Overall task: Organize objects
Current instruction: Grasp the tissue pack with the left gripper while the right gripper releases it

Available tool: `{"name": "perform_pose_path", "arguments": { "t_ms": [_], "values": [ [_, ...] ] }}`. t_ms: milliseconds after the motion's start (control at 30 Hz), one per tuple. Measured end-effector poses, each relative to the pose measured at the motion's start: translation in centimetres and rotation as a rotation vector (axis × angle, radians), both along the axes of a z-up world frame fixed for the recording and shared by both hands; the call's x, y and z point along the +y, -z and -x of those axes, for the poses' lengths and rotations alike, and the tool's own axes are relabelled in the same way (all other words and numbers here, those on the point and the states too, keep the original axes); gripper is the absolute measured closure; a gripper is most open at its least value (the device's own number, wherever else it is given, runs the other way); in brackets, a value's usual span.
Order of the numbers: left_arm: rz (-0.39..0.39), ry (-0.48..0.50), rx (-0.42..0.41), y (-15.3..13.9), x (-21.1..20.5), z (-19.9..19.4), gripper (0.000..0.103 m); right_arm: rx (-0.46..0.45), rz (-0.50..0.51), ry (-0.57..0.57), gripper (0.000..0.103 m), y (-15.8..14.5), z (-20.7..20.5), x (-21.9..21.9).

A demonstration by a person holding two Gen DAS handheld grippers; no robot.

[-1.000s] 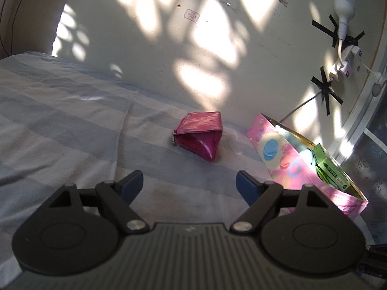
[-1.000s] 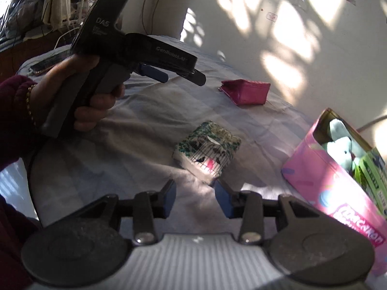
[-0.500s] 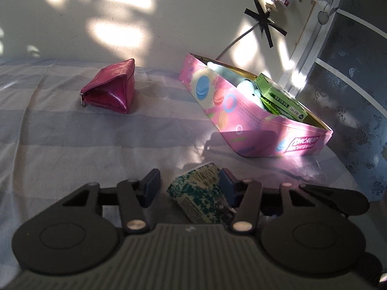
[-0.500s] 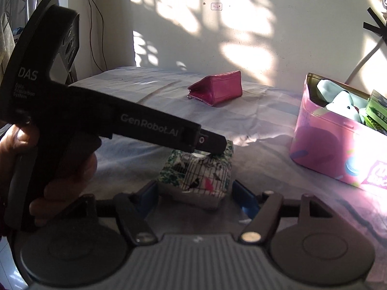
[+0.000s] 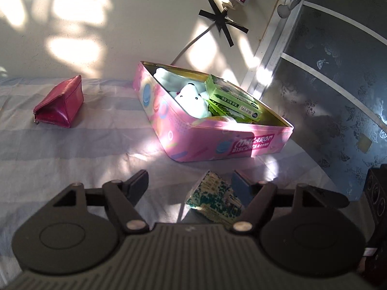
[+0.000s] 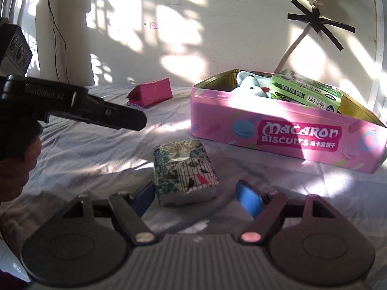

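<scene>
A small box with a green bird-cage print (image 6: 183, 171) lies on the striped bed sheet (image 6: 79, 154). My right gripper (image 6: 197, 199) is right behind it, jaws opening, the box just ahead of the blue pads and not pressed. My left gripper (image 5: 188, 183) hovers a little above and left of the box (image 5: 212, 198), jaws opening too, nothing gripped; it shows from the side in the right wrist view (image 6: 135, 120). Behind stands a pink biscuit tin (image 6: 266, 125) (image 5: 169, 120) holding a pale plush toy (image 6: 251, 84) and a green carton (image 6: 304, 91). A red pouch (image 5: 60, 106) (image 6: 151, 93) lies farther left.
The sunlit wall (image 6: 217, 36) runs close behind the tin and pouch, with a taped cable (image 6: 314, 21) and a power strip. A dark patterned curtain (image 5: 338, 84) hangs to the right of the bed. A hand (image 6: 17, 164) holds the left gripper at the left edge.
The left gripper swung right from the pouch toward the tin, narrowed beside the patterned box, then widened again. The right gripper came closer behind the box and its jaws spread wider.
</scene>
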State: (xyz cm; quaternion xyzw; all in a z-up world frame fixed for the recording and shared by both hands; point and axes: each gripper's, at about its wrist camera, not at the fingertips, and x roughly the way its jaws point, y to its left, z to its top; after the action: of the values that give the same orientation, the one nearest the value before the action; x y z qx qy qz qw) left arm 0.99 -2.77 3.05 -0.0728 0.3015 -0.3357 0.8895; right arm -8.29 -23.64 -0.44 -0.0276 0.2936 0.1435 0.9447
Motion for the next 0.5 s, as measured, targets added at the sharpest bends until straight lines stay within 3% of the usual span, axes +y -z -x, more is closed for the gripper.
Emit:
{"name": "perform_pose_path", "arguments": {
  "t_ms": [67,167,233,300,333,433,500],
  "values": [
    [-0.016,0.049,0.013,0.0,-1.6,-0.8,0.028,0.009,-0.009,-0.005,0.026,0.2,-0.2,0.1],
    [-0.076,0.120,0.046,1.0,-3.9,-1.4,0.047,0.022,0.002,-0.016,0.025,0.7,-0.3,0.7],
    [-0.099,0.137,0.064,1.8,-4.6,-1.5,0.051,0.026,0.010,-0.027,0.026,1.0,-0.1,0.9],
    [-0.098,0.153,0.082,2.4,-4.7,-1.0,0.058,0.021,0.006,-0.028,0.037,1.1,0.0,0.9],
    [-0.090,0.154,0.089,2.5,-4.7,-0.8,0.058,0.012,-0.003,-0.021,0.042,1.1,0.1,0.7],
    [-0.085,0.139,0.063,1.5,-4.6,0.1,0.058,0.003,-0.074,-0.029,0.046,0.9,0.3,-0.3],
    [-0.053,0.140,0.028,-0.2,-4.7,0.5,0.058,-0.052,-0.107,-0.033,0.047,0.4,1.0,-0.8]
  ]
}}
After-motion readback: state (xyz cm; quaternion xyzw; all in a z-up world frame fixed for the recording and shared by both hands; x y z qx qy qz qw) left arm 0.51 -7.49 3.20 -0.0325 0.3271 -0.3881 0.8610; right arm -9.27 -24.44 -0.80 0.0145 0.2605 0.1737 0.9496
